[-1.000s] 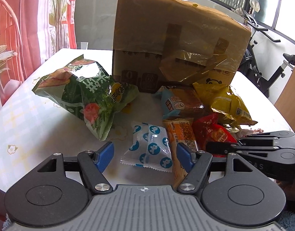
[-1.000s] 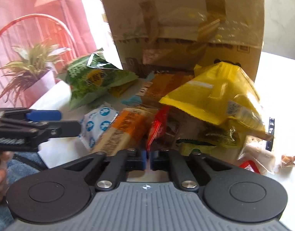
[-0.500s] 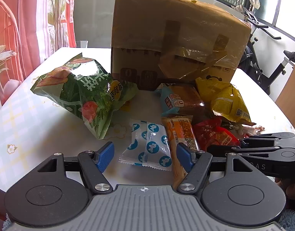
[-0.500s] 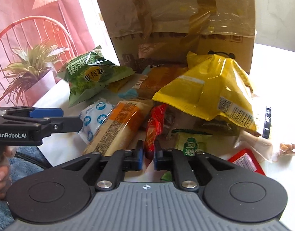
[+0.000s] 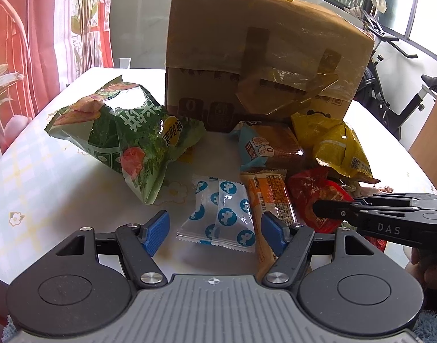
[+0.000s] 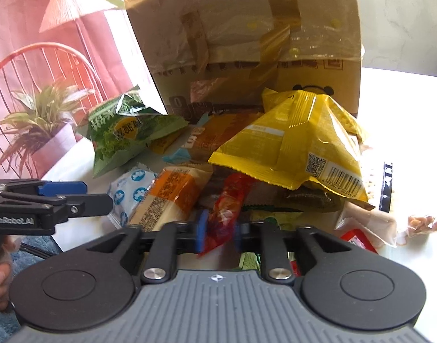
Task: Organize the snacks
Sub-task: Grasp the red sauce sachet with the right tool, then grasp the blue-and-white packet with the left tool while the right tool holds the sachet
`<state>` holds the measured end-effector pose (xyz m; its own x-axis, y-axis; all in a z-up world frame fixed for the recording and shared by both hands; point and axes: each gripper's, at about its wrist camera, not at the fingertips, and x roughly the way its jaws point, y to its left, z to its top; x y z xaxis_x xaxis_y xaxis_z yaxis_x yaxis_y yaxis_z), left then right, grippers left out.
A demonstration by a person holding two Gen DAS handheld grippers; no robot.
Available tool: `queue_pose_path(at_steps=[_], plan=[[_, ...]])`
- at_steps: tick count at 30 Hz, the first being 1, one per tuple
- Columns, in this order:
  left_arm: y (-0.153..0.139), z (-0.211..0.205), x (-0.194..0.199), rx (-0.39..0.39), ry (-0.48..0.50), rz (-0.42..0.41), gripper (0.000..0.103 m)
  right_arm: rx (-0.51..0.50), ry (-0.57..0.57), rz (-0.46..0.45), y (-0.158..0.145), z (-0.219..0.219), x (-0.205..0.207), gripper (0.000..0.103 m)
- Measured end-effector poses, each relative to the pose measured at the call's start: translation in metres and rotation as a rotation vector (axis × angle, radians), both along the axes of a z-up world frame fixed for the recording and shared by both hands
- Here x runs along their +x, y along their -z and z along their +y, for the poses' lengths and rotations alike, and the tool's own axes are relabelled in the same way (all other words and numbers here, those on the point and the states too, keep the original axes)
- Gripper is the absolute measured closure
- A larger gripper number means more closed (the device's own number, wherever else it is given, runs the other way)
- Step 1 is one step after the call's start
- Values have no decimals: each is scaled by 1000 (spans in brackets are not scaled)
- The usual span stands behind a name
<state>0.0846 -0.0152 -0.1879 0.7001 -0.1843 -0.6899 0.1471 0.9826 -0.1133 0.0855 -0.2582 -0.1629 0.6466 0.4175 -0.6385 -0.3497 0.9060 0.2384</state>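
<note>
Opening wider than a second ago, right gripper (image 6: pixel 217 233) now straddles red snack packet (image 6: pixel 225 205) at lower centre, not clamped; left gripper (image 5: pixel 214 230) spread over blue-dotted packet (image 5: pixel 222 211); pick starting

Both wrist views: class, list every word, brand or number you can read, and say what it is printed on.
"DAS": on the right gripper arm.
"GenRobot.AI": on the left gripper arm.
"0": on the cardboard box and the blue-edged bread packet.
Print on the green bag, yellow bag and orange bar: too small or blurred.
</note>
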Motion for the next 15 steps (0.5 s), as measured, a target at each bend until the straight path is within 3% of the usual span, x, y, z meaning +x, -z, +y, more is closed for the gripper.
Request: queue_pose_path(at_steps=[7, 12, 15], plan=[[0, 0, 0, 1, -1, 0, 30, 12, -90, -9, -6, 9, -6, 100], [0, 1, 0, -4, -7, 1, 32, -27, -126, -87, -14, 17, -17, 100], [0, 3, 1, -6, -12, 2, 40, -34, -108, -139, -20, 16, -21, 100]])
